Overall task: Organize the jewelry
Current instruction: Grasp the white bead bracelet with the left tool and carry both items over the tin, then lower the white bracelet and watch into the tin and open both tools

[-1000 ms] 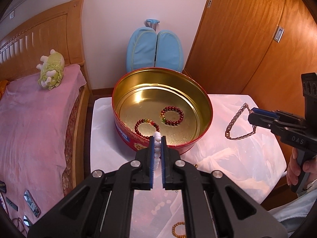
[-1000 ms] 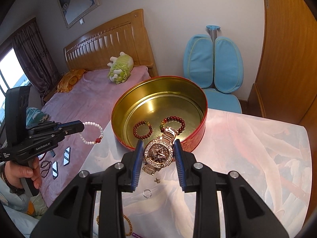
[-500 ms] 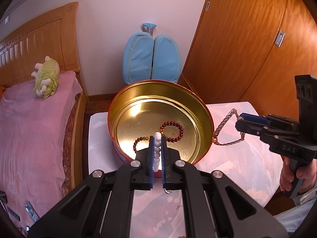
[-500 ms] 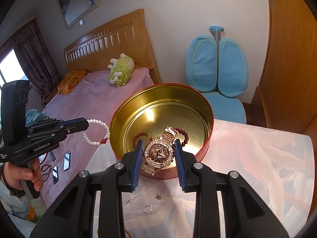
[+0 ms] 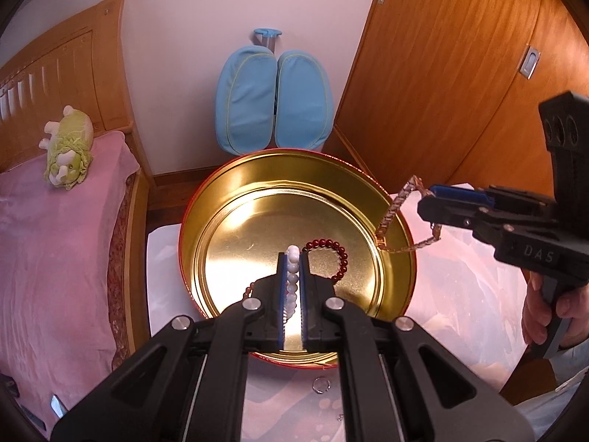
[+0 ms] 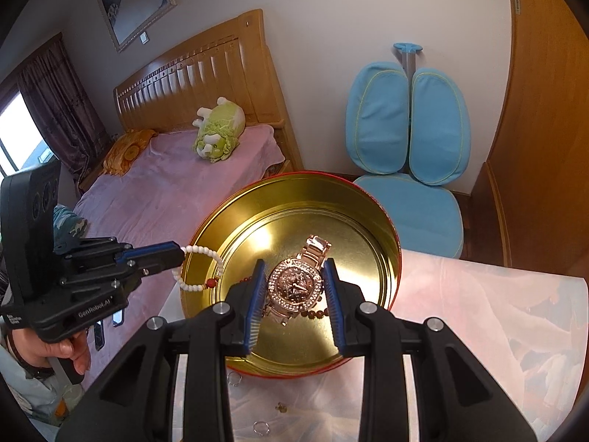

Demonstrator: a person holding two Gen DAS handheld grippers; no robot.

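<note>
A round gold tin [image 5: 228, 221] with a red outside stands on the white table; it also shows in the right wrist view [image 6: 294, 191]. My left gripper [image 5: 292, 258] is shut on a white bead bracelet [image 5: 292, 280] and holds it over the tin; the bracelet [image 6: 217, 261] hangs at the tin's left rim in the right wrist view. My right gripper [image 6: 294, 276] is shut on a rose-gold watch [image 6: 296, 287] above the tin's floor; its strap [image 5: 395, 210] dangles over the right rim. A dark red bead bracelet [image 5: 340, 256] lies in the tin.
Small rings [image 5: 320, 385] [image 6: 259, 427] and a tiny charm [image 6: 281, 407] lie on the table in front of the tin. A pink bed with a green plush toy [image 6: 217, 134] is to the left. A blue chair [image 6: 405, 140] and wooden doors stand behind.
Both grippers have moved forward with their loads: the white bracelet and the watch now hang over the tin instead of in front of and beside it.
</note>
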